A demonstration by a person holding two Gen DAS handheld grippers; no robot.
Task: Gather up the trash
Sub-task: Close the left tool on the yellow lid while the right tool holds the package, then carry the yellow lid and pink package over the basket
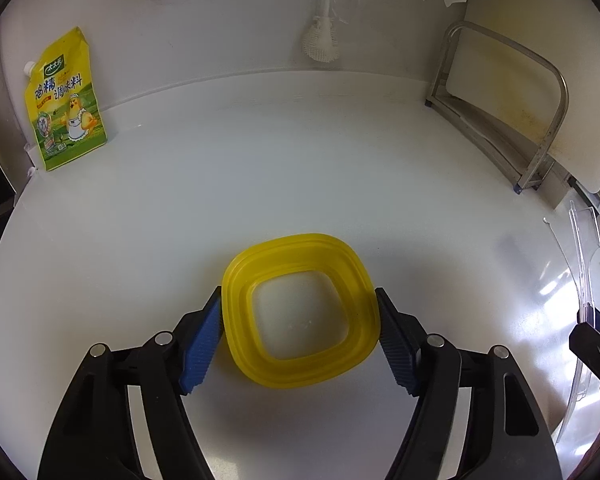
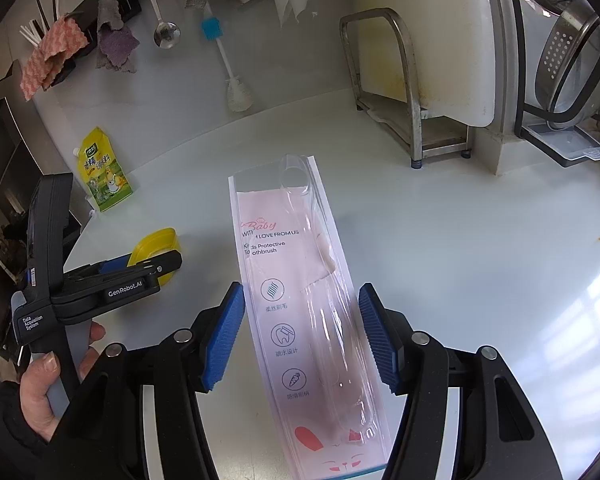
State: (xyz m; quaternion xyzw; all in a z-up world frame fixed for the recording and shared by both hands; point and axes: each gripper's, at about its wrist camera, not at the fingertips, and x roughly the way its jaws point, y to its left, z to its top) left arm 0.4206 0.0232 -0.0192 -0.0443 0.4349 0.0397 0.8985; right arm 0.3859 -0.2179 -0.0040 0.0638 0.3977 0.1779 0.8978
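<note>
On the tabletop (image 2: 440,240), the toothbrush package (image 2: 308,300) lies right of the lid (image 2: 156,246); the seasoning pouch (image 2: 104,172) stands behind the lid, against the wall.
</note>
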